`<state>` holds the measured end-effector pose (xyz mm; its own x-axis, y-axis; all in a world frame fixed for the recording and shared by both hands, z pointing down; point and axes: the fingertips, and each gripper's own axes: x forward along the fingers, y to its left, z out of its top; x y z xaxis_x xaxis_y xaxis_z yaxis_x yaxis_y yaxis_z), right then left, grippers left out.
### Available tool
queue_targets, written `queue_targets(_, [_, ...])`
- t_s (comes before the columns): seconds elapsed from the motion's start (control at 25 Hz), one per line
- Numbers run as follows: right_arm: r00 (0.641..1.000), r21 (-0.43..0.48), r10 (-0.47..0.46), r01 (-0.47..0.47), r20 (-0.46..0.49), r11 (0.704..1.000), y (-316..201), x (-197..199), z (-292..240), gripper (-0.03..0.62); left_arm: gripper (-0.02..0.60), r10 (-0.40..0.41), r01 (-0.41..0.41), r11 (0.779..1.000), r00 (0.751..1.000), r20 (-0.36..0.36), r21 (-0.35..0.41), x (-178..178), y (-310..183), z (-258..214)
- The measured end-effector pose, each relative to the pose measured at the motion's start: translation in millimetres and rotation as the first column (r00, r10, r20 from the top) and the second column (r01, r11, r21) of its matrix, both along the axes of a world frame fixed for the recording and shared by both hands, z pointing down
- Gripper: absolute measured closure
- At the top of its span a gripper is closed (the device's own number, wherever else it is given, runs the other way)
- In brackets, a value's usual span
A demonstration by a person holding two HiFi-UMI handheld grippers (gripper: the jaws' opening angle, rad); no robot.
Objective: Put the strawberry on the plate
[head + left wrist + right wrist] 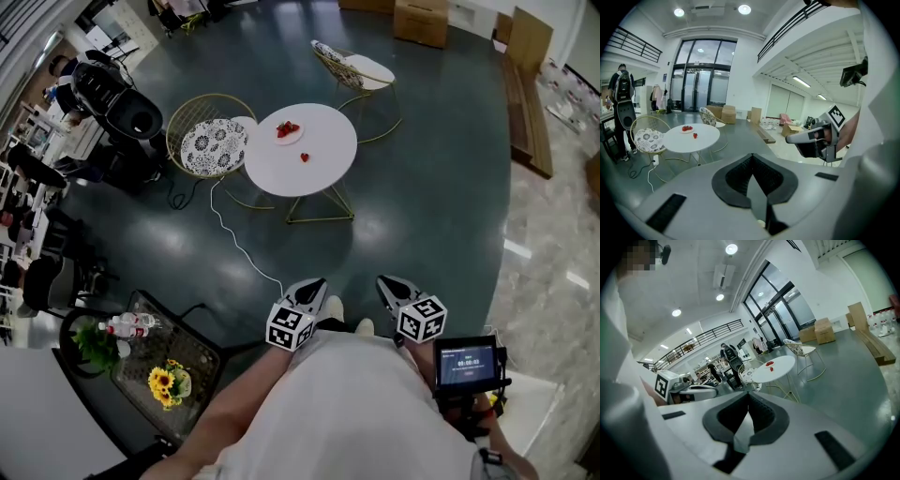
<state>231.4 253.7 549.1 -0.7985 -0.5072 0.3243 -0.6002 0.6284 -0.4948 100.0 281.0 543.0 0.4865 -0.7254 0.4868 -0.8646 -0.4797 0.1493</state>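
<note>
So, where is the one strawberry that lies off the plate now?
In the head view the loose strawberry lies on the round white table, near its middle. It is just right of the plate, on the person's side of it and apart from it.

left gripper [309, 289]: we hold it out in front of our body, tilted a little downward, jaws pressed together with nothing between them.
right gripper [388, 285]: just beside the left gripper, parallel to it, jaws together too, empty.
left forearm [216, 422]: bare, trailing back behind the left gripper.
</note>
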Motion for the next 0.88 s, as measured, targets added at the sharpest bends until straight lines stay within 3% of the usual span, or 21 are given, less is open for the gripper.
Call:
queue_targets(0.36, [1.000,-0.006,0.003,-0.003,-0.013,1.000,-45.4,4.1,9.7,0.588,0.575,0.032,-0.033,0.999,0.999,-0.023,-0.018,10.4,-57.0,17.8])
queue_targets(0.88, [0.996,0.005,0.061,-0.061,-0.066,0.998,-101.1,-2.1,-16.5,0.588,0.575,0.108,-0.108,0.994,0.990,-0.089,0.000,9.1,-123.7,-6.8])
